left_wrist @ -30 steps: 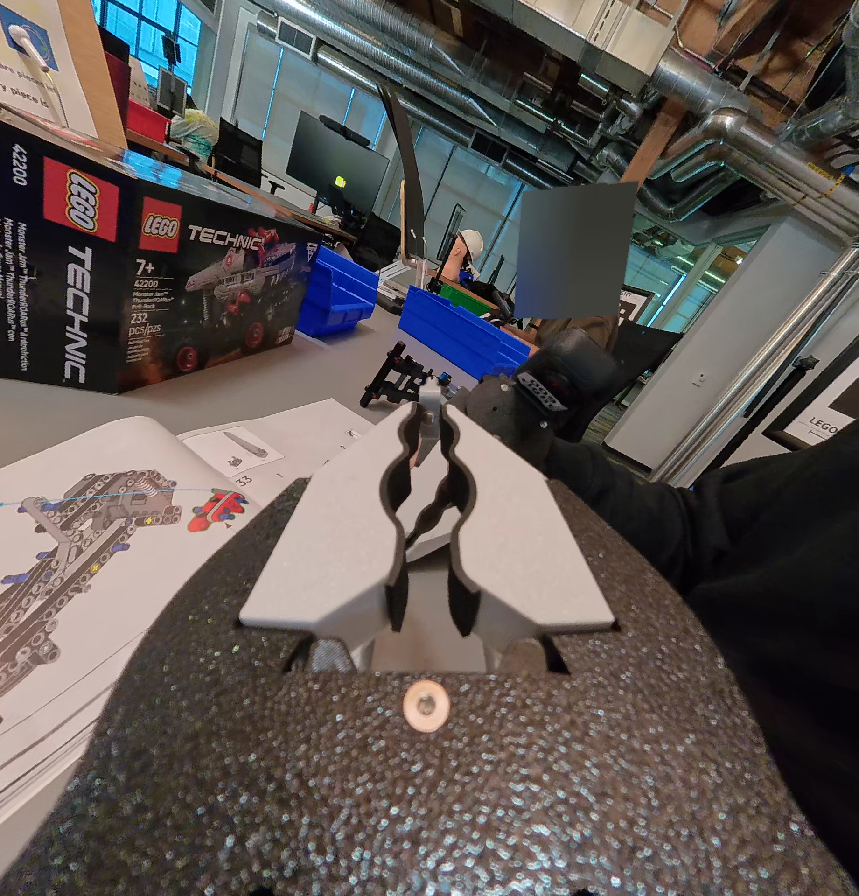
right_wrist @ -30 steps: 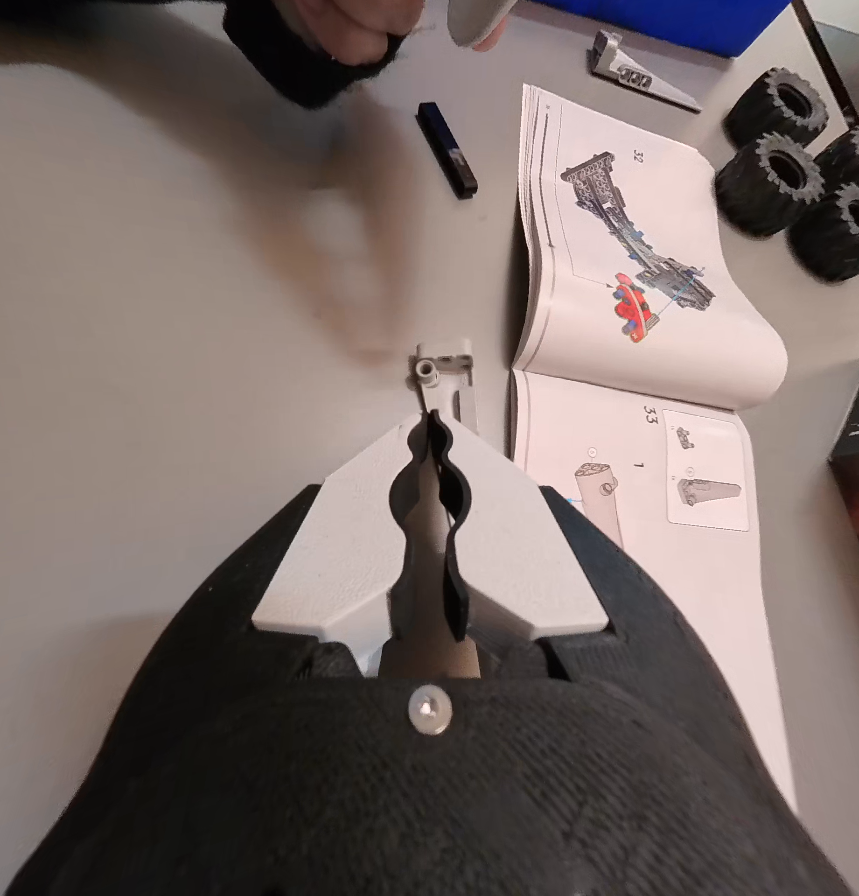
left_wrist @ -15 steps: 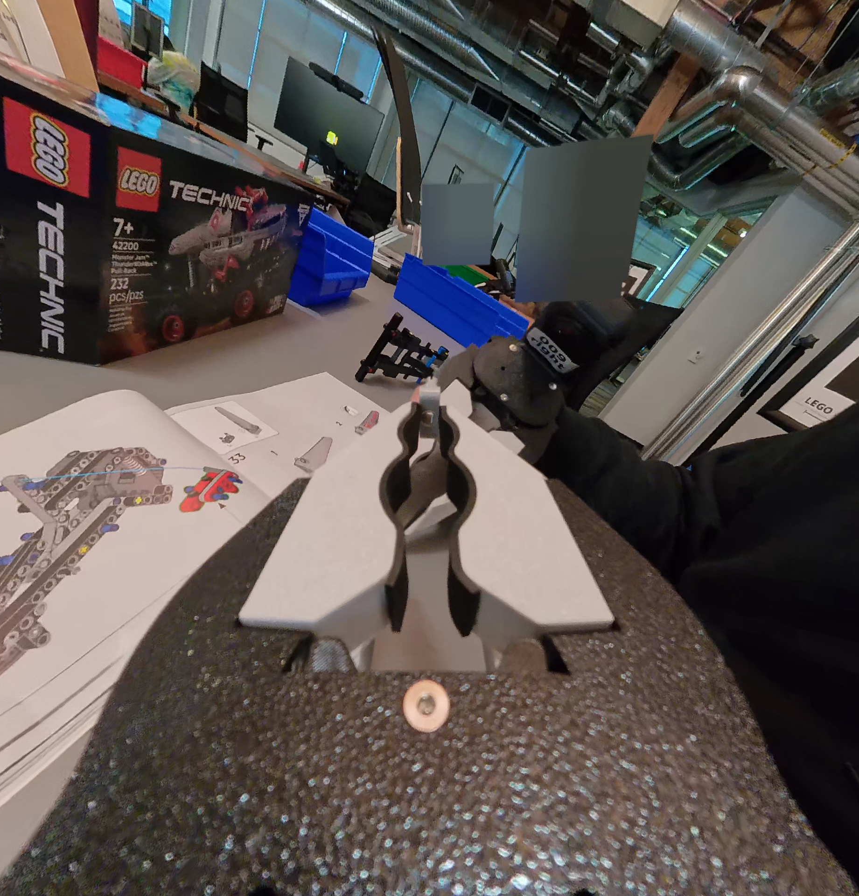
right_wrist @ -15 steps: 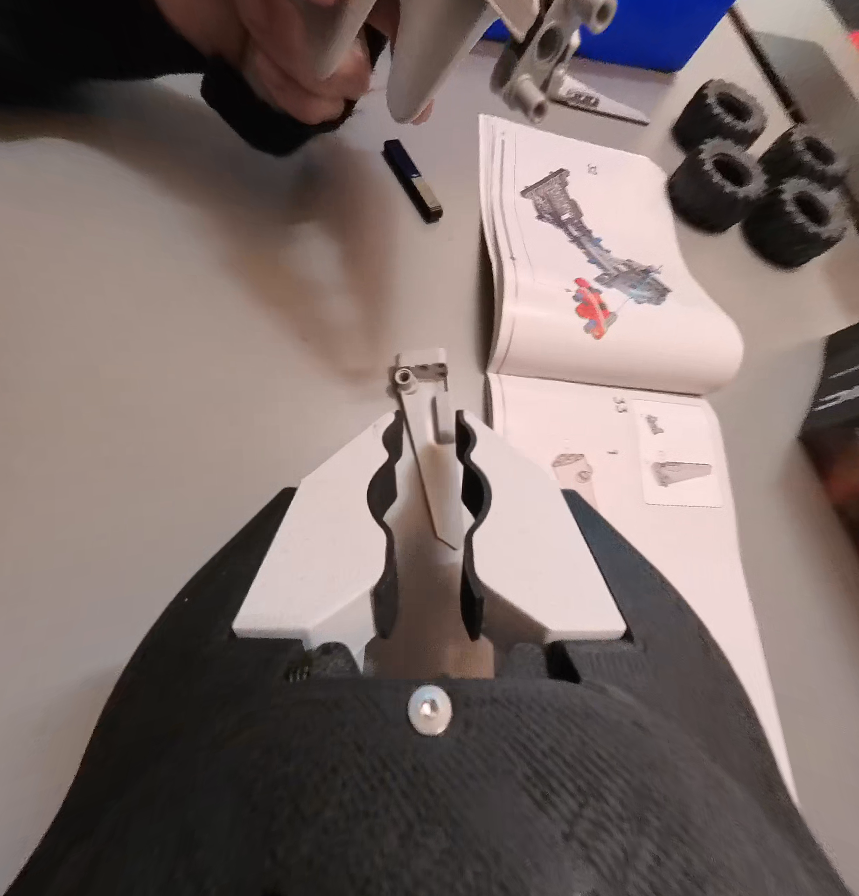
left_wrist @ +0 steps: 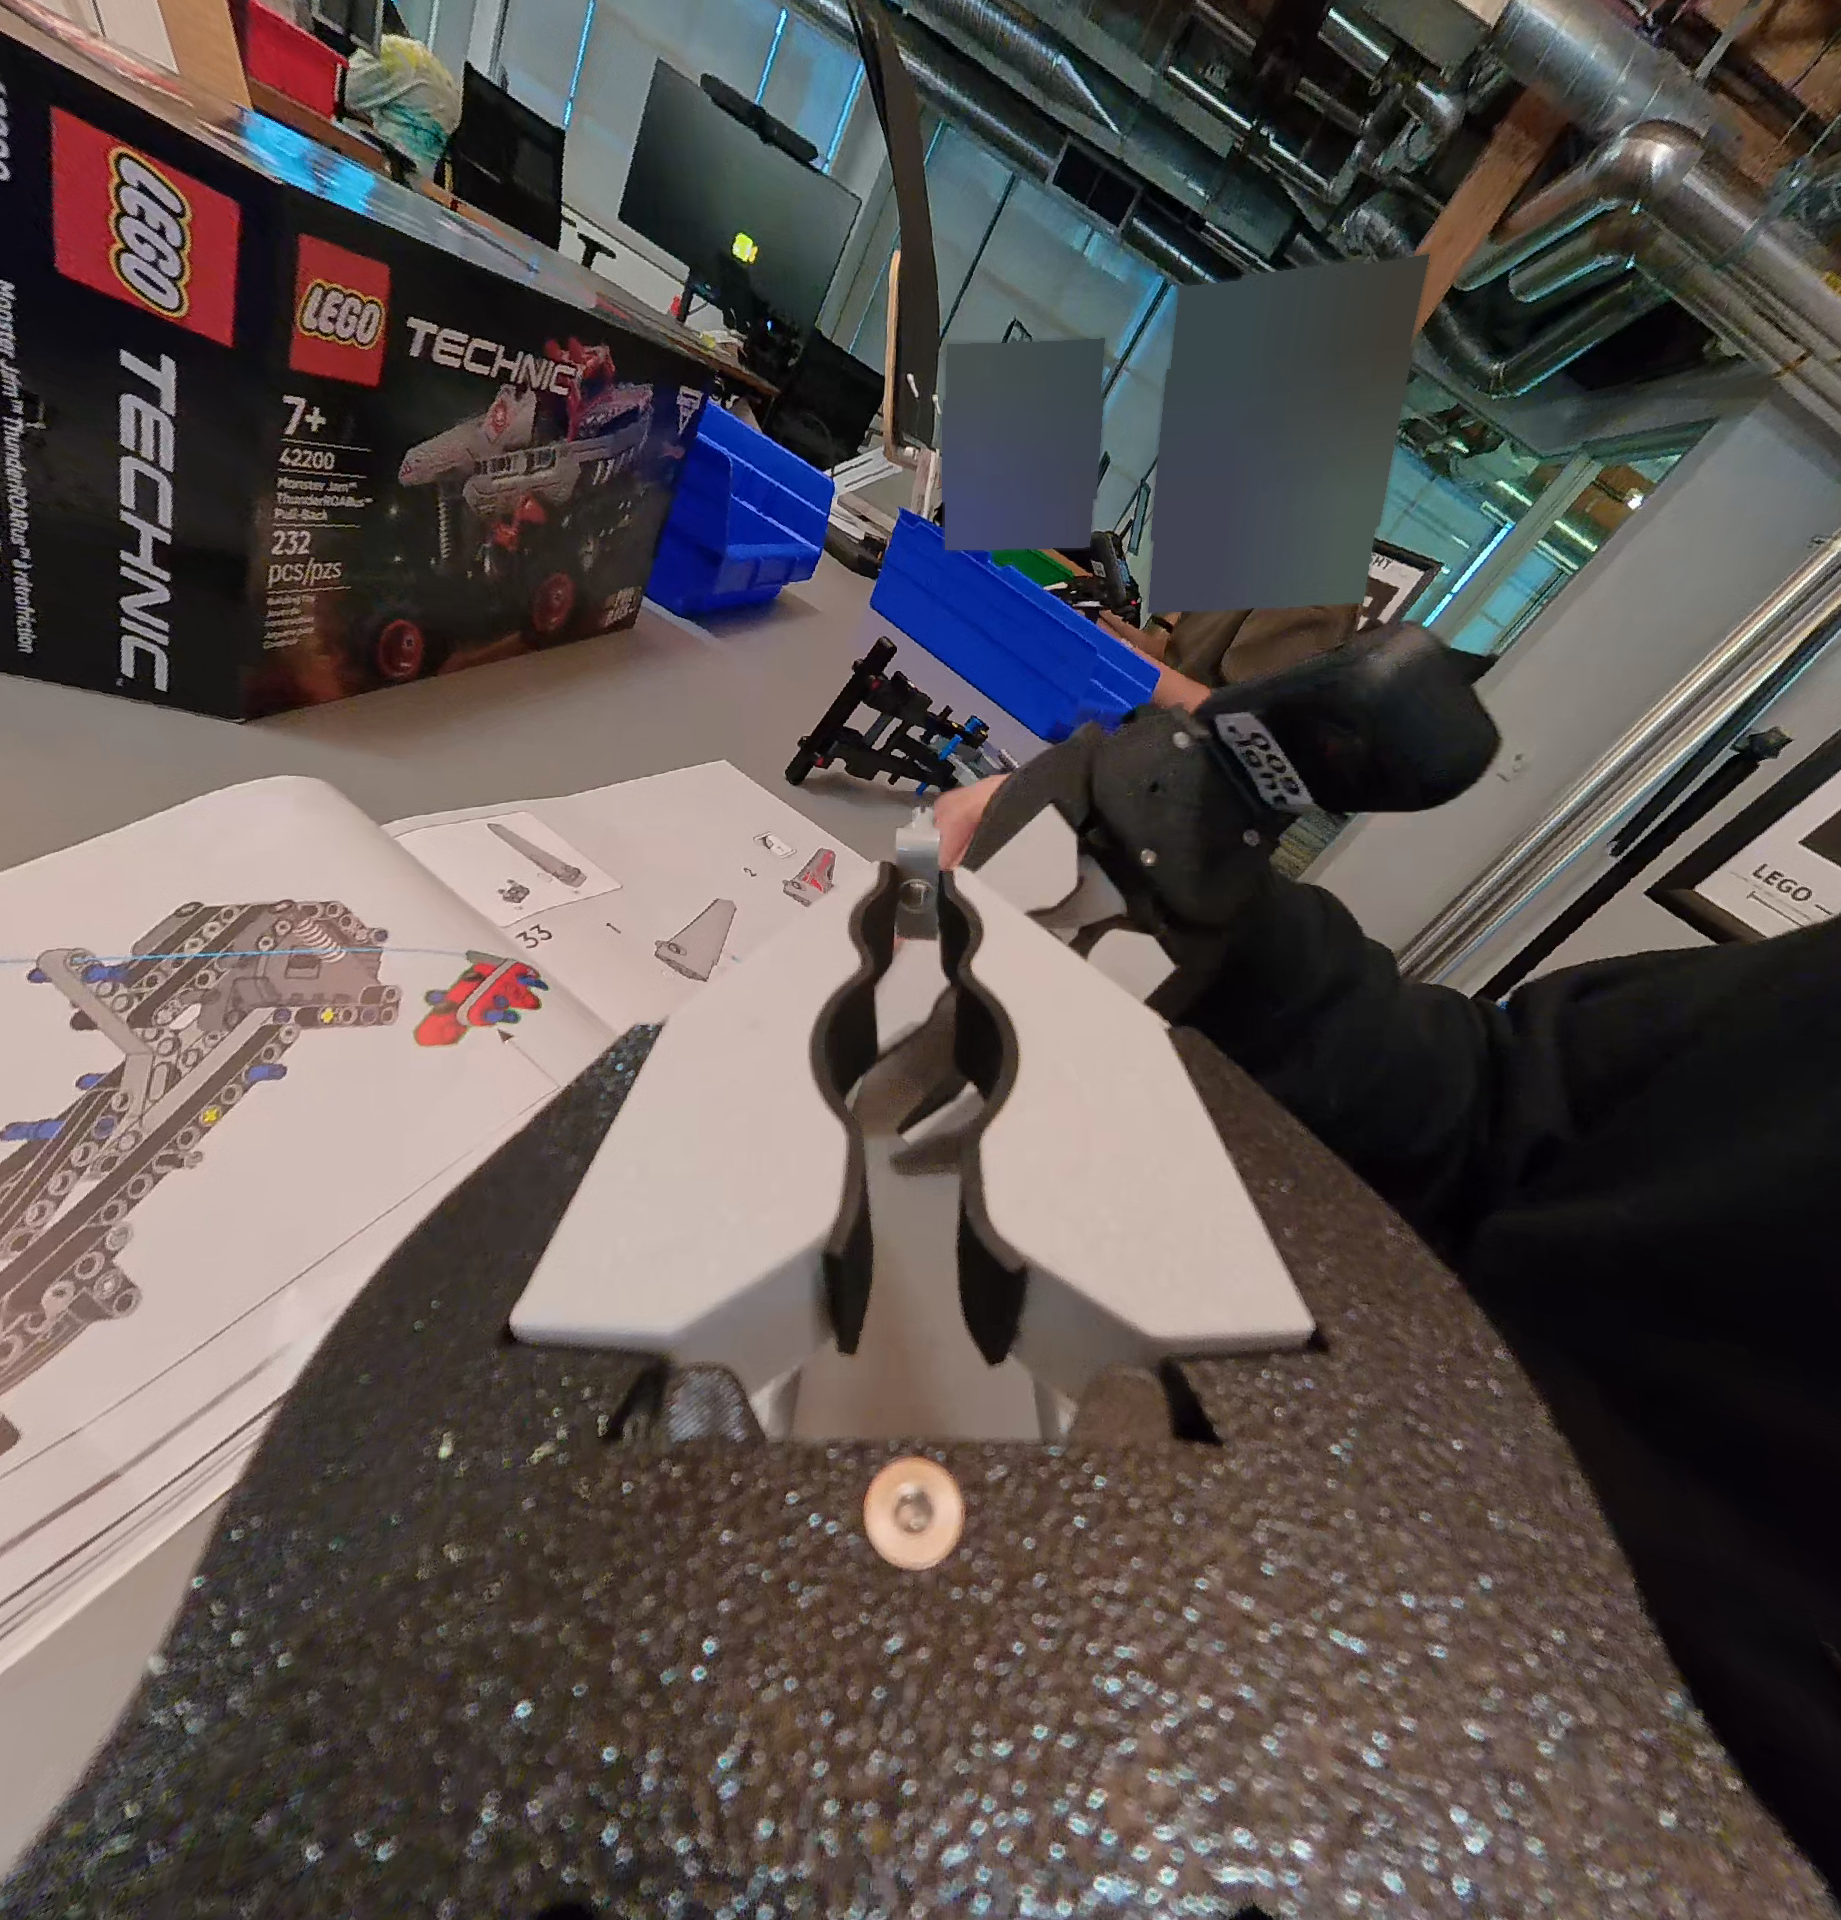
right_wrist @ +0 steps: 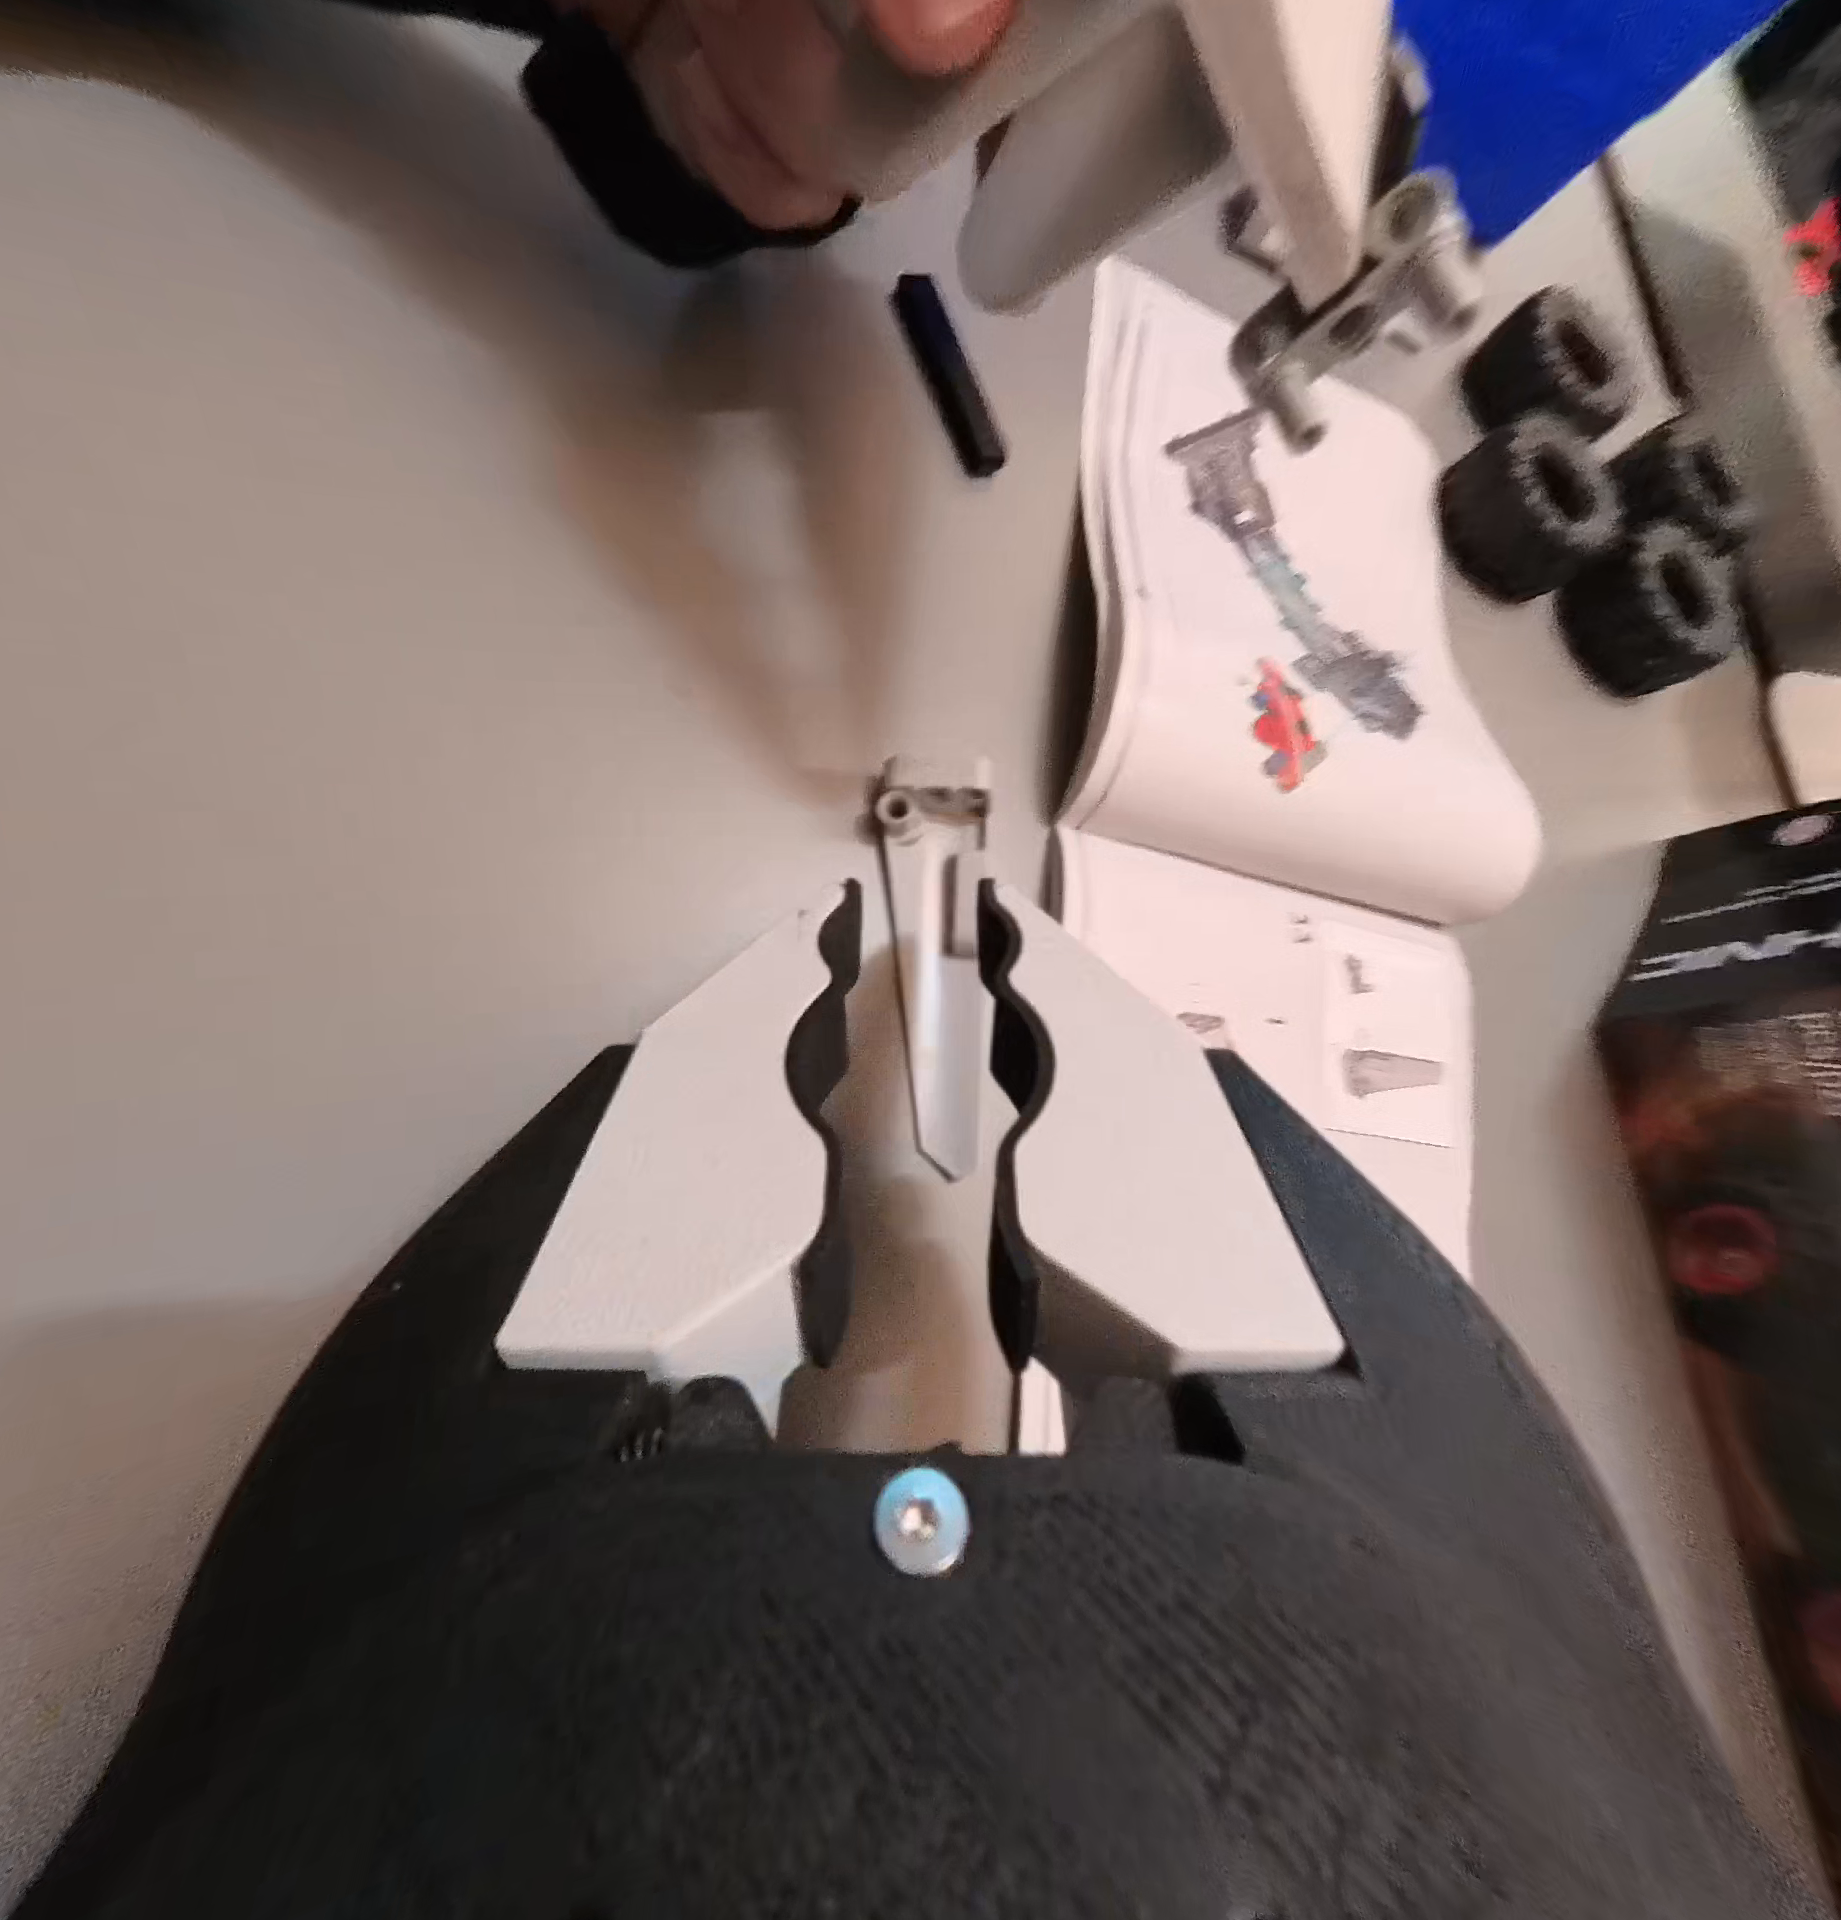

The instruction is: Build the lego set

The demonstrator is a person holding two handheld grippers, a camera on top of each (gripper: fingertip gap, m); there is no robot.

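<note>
Grey tapered plastic panel [right_wrist: 937, 997] lies on the table between the parted fingers of the right gripper [right_wrist: 916, 894], ungripped, its long axis running with them, pinned end farther off. Beyond, the left gripper [right_wrist: 1300, 281] is clamped on a small grey connector piece [right_wrist: 1342, 312] above the open instruction booklet [right_wrist: 1259, 582]; joining them likely means regripping the panel.
</note>
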